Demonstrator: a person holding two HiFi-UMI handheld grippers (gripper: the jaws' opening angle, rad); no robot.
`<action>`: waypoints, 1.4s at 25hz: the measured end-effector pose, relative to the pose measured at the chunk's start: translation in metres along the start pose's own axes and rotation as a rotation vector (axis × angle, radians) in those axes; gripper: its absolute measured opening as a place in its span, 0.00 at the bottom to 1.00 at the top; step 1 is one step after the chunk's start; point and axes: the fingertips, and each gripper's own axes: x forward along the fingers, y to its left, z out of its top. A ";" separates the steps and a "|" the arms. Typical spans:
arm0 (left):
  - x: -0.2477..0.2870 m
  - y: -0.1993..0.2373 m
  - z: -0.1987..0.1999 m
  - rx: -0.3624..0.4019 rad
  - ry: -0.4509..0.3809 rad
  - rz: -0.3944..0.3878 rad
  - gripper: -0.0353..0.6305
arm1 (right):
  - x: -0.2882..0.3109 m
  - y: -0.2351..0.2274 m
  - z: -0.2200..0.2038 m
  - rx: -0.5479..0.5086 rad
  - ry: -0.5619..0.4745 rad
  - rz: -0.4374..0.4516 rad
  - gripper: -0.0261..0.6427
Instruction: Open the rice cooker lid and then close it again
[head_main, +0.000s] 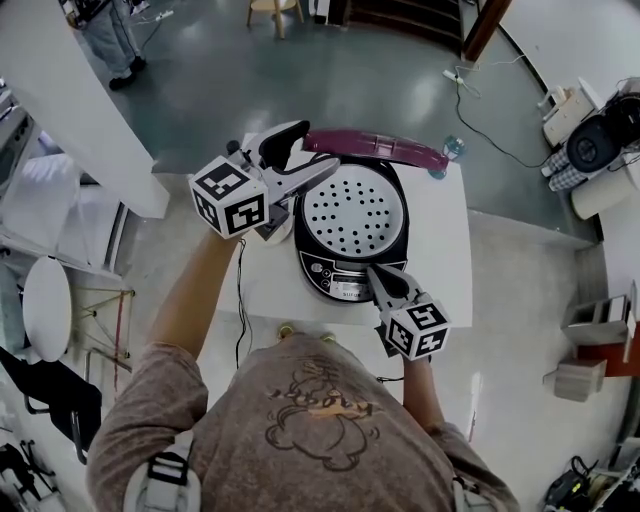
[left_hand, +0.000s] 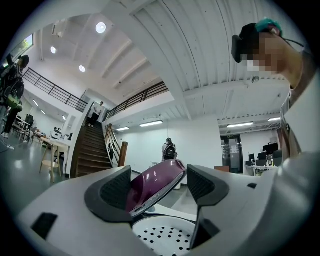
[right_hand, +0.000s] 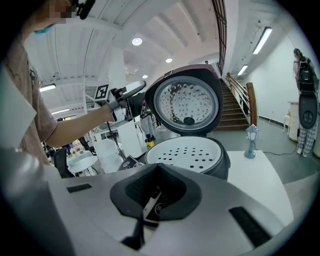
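The rice cooker (head_main: 350, 265) is sitting on the white surface (head_main: 450, 240) with its purple lid (head_main: 380, 147) standing open. The lid is raised at the far side, and its long axis is running left to right across the surface. Its pale inner face (right_hand: 187, 102) is turning toward us above the perforated tray (head_main: 352, 215).

We are reaching the left gripper (head_main: 305, 155) to the lid's left end. Its fingers (left_hand: 112, 192) are spreading wide with the lid's rim (left_hand: 155, 187) lying between them, nearer the left finger and apart from the right one. We cannot tell whether the rim is touching a finger. The left forearm is stretching forward and slightly rightward, well out from the body.

We are keeping the right gripper (head_main: 385, 283) low and close to us, pointing at the cooker's front panel. Its fingers (right_hand: 172, 192) are pressing together with nothing between them.
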 end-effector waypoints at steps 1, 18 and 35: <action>-0.001 -0.002 -0.001 -0.001 -0.001 0.001 0.57 | 0.000 0.000 0.000 -0.001 -0.001 -0.002 0.04; -0.019 -0.023 -0.023 -0.019 0.010 0.008 0.57 | 0.000 0.000 0.001 -0.004 -0.012 -0.021 0.04; -0.031 -0.038 -0.044 -0.030 0.025 0.017 0.57 | 0.000 -0.001 0.000 -0.007 -0.010 -0.024 0.05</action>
